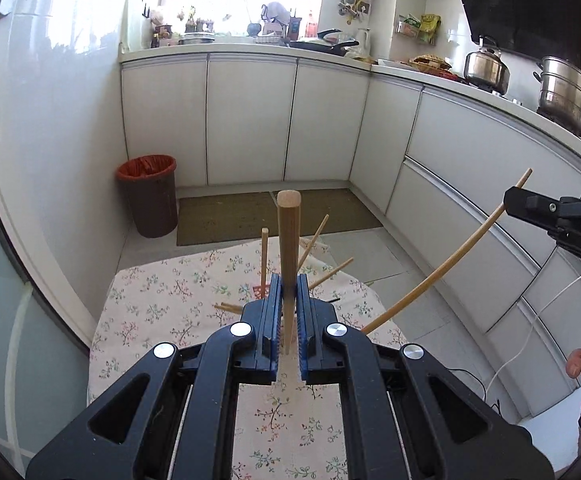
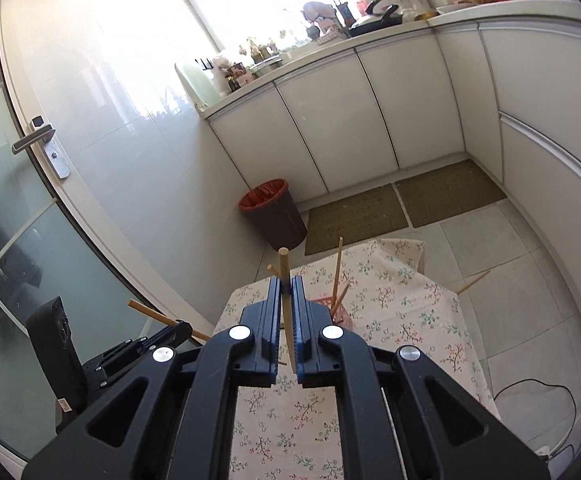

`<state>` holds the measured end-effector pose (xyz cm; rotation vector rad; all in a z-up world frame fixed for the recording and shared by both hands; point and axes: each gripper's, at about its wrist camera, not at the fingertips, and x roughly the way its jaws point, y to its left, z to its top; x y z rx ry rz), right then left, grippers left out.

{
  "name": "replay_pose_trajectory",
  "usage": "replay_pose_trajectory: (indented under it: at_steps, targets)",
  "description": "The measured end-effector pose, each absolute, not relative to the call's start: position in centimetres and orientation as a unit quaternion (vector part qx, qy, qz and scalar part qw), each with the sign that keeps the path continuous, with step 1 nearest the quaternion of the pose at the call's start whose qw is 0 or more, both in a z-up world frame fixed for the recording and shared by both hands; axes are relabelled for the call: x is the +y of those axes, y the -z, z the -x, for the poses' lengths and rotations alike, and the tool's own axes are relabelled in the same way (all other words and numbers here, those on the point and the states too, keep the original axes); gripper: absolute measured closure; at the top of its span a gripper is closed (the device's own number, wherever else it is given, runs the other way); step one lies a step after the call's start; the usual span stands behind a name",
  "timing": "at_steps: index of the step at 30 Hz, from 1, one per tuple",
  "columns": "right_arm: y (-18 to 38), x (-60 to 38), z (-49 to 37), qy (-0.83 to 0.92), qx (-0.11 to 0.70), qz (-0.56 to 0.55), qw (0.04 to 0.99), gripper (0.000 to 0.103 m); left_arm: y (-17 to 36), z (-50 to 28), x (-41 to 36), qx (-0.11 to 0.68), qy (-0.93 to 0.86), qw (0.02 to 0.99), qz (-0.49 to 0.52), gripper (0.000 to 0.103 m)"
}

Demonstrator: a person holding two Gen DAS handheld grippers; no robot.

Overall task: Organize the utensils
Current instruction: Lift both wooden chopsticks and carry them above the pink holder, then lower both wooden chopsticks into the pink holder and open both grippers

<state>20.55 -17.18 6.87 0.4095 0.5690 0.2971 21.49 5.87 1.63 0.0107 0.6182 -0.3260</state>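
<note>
Wooden chopsticks were what we held: our left hand-held gripper (image 1: 289,292) was clamped on one chopstick (image 1: 288,248) standing nearly upright between its blue pads, above the floral-cloth tabletop (image 1: 162,304). Our right hand-held gripper (image 2: 286,292) was likewise closed on a second chopstick (image 2: 285,280), raised over the same tabletop. Several more chopsticks (image 2: 336,276) stood splayed in a small red basket (image 2: 326,308) on the cloth just beyond the fingers, with a brown bin (image 2: 274,212) on the floor further off.
</note>
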Motion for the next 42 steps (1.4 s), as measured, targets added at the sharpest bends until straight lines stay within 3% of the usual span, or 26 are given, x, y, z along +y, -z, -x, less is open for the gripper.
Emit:
replay_pose_trajectory:
  at_steps: [9,18,20,22,32,33,35,36,37,41,42]
  targets:
    - [-8.4,-16.4,-26.1,-0.134,0.253,-0.183,0.940,0.097,-3.4,-26.2,4.2,0.284,0.144,0.948,-0.003,0.097]
    - [-1.9,-13.7,-32.8,-0.138,0.278,-0.147,0.939,0.096,2.3,-32.1,3.1,0.319,0.133,0.939,0.006,0.095]
    - [-0.2,-13.3,-33.9,-0.135,0.291,-0.149,0.935,0.094,4.5,-33.0,2.8,0.335,0.129,0.933,0.003,0.092]
    - [0.3,-13.6,-34.0,-0.131,0.286,-0.156,0.936,0.093,5.4,-33.1,3.2,0.338,0.127,0.932,0.012,0.080]
    - [-1.7,-13.3,-30.0,-0.094,0.263,-0.113,0.954,0.093,1.2,-29.9,3.9,0.289,0.108,0.951,0.028,0.075]
    - [-1.9,-13.1,-29.5,-0.090,0.261,-0.106,0.955,0.093,0.8,-29.3,3.8,0.284,0.104,0.953,0.023,0.072]
    - [-2.2,-13.0,-27.9,-0.078,0.253,-0.096,0.959,0.081,0.1,-27.9,3.8,0.272,0.091,0.958,0.019,0.061]
    - [-2.3,-13.0,-27.1,-0.071,0.247,-0.096,0.962,0.064,-0.3,-27.1,3.8,0.265,0.084,0.960,0.020,0.045]
    - [-2.4,-13.1,-26.1,-0.066,0.240,-0.097,0.964,0.054,-0.7,-26.0,4.0,0.255,0.074,0.964,0.023,0.027]
    - [-2.7,-13.4,-23.2,-0.040,0.239,-0.093,0.966,0.048,-1.6,-22.4,4.1,0.231,0.037,0.972,0.015,0.009]
    - [-2.7,-13.5,-22.4,-0.032,0.241,-0.095,0.965,0.040,-1.8,-21.7,4.2,0.227,0.028,0.973,0.016,0.007]
